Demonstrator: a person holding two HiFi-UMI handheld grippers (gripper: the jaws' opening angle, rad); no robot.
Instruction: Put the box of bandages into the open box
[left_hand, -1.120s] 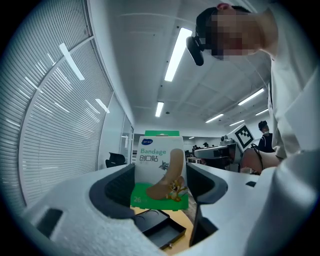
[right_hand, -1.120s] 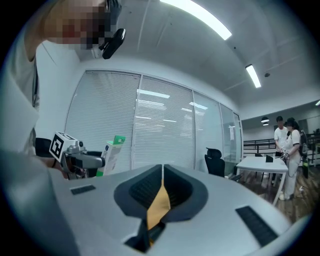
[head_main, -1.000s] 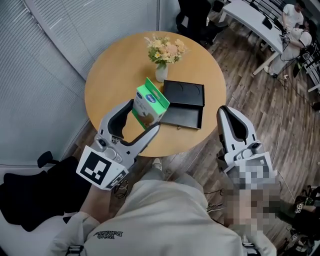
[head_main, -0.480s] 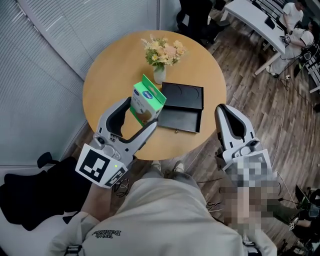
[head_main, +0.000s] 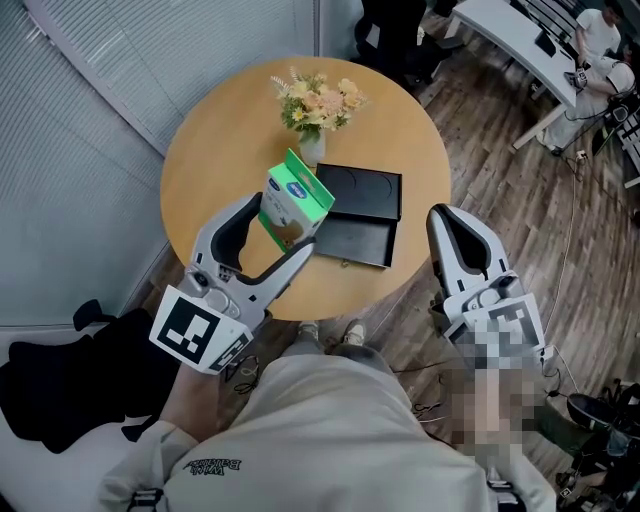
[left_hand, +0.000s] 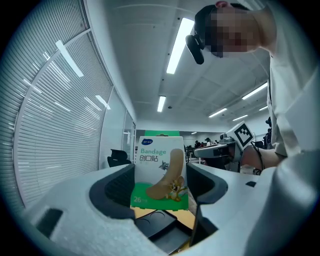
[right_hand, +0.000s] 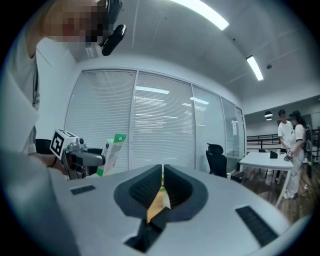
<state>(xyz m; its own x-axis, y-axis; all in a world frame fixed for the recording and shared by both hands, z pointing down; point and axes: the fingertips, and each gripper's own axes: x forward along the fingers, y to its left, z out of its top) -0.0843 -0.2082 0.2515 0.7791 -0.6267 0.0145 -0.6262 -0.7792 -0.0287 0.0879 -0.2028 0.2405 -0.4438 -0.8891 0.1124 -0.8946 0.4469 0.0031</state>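
Observation:
My left gripper is shut on the green and white bandage box, held upright above the round wooden table. In the left gripper view the bandage box fills the gap between the jaws. The open black box lies on the table just right of the held box, lid folded back. My right gripper hangs off the table's right edge, jaws shut with nothing between them. The bandage box also shows at the left of the right gripper view.
A white vase of flowers stands behind the black box. Window blinds run along the left. Wooden floor lies to the right, with white desks and people at the far right. A black chair stands ahead of the right gripper.
My left gripper has carried the bandage box a little up and to the left, and it stays close beside the black box. The right gripper has barely moved.

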